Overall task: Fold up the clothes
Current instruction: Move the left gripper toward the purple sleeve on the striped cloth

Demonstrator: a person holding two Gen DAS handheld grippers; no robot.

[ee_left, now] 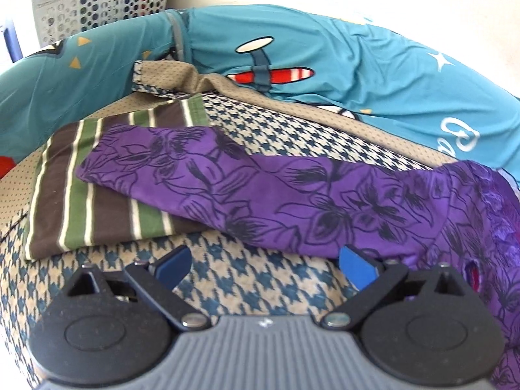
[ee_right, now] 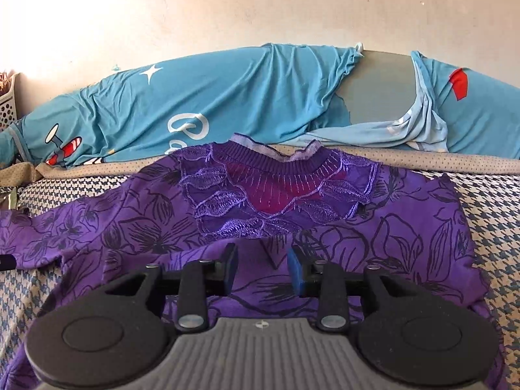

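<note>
Left wrist view: we see left tongs [ee_left: 265, 265] spread wide, empty, by the purple top's [ee_left: 292, 201] sleeve, striped cloth [ee_left: 97, 204] beyond. Right tongs [ee_right: 262, 269] part-open, gripping nothing, above the lace collar [ee_right: 279, 191].

The right gripper [ee_right: 262, 268], jaws slightly parted and empty, hovers over a purple floral top [ee_right: 373, 234] spread on houndstooth bedding [ee_right: 494, 201]

We note a bed covered with a beige-and-blue houndstooth cloth [ee_left: 260, 123]. Directly on it: a folded brown-green striped garment [ee_left: 91, 208], a purple floral-print top [ee_right: 406, 224] spread flat, and turquoise cartoon-print bedding [ee_right: 227, 97] along the wall.
</note>
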